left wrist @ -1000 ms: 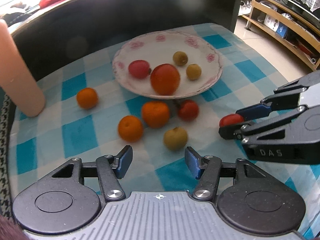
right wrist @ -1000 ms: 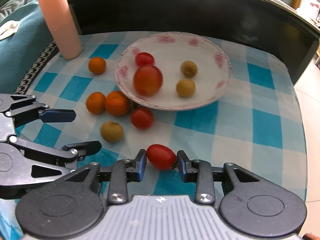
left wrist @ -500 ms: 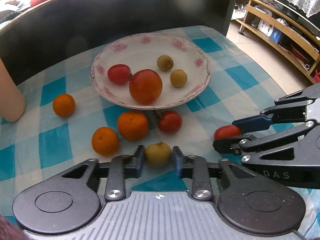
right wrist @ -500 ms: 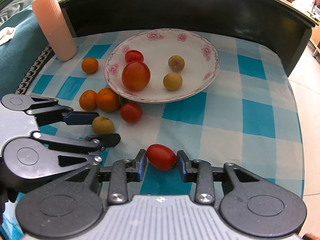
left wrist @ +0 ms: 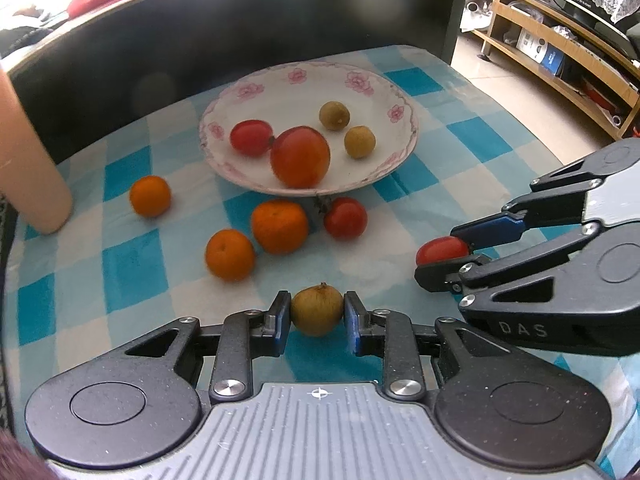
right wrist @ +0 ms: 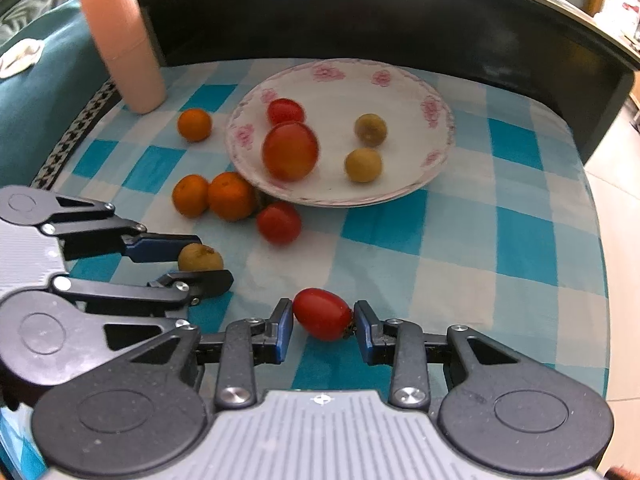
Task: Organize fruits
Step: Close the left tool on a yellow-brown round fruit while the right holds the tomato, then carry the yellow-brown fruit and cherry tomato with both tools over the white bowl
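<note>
A small round longan (left wrist: 317, 310), dull yellow-brown with a dry stem nub on top, sits on the blue-and-white checked tablecloth (left wrist: 132, 264). It lies squarely between the blue pads of the left gripper (left wrist: 316, 318), which press its two sides. To the right, an oval glossy red cherry tomato (right wrist: 323, 313) lies clamped endwise in the right gripper (right wrist: 323, 326), just beside the longan's spot. Farther off, three tangerines (left wrist: 279, 226) and a round tomato (left wrist: 345, 217) lie loose before the flowered plate (left wrist: 372, 92), which holds two tomatoes and two longans.
</note>
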The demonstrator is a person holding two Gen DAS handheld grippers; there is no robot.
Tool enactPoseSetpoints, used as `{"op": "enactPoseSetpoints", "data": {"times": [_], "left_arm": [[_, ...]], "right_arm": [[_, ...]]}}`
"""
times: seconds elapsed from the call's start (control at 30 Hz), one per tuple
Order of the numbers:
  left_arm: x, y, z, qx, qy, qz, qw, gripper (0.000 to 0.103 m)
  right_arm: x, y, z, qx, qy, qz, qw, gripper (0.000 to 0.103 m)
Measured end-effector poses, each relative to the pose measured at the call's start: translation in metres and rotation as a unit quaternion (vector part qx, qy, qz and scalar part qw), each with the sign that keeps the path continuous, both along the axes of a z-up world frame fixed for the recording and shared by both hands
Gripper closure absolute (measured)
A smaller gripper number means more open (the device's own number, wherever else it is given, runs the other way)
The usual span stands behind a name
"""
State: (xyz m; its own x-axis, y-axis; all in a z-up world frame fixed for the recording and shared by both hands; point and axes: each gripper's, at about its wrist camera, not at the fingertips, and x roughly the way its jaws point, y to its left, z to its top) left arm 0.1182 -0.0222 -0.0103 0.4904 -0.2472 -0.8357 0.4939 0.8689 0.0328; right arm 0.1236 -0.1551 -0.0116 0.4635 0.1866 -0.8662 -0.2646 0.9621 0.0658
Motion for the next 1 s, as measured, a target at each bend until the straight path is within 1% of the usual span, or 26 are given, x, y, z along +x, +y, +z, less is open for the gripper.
{"op": "enactPoseSetpoints", "data": {"times": [0.3,0.6,0.67,0.73,0.9,1.0], "left_arm": [[-0.014,0.011,-0.008,0.017,0.014,0.009,0.9997,0.067],[-0.017,0.011,-0.008,0.020,0.006,0.002,0.9998,0.063],[-0.018,0.012,-0.008,0.022,0.005,0.002,0.9997,0.061],[-0.018,0.013,-0.008,0.025,0.006,0.004,0.9997,0.054],[-0.020,0.016,-0.009,0.026,0.006,0.002,0.9996,0.050],[-0.022,0.018,-0.008,0.024,0.004,0.002,0.9997,0.050]], "right_arm": [[-0.008,0.012,-0.004,-0.017,0.005,0.026,1.000,0.056],[-0.008,0.011,-0.006,-0.016,0.007,0.030,0.999,0.055],[-0.008,0.011,-0.006,-0.018,0.006,0.032,0.999,0.055],[-0.008,0.011,-0.006,-0.017,0.006,0.032,0.999,0.055],[-0.008,0.010,-0.006,-0.016,0.007,0.032,0.999,0.055],[-0.008,0.011,-0.006,-0.018,0.007,0.032,0.999,0.054]]}}
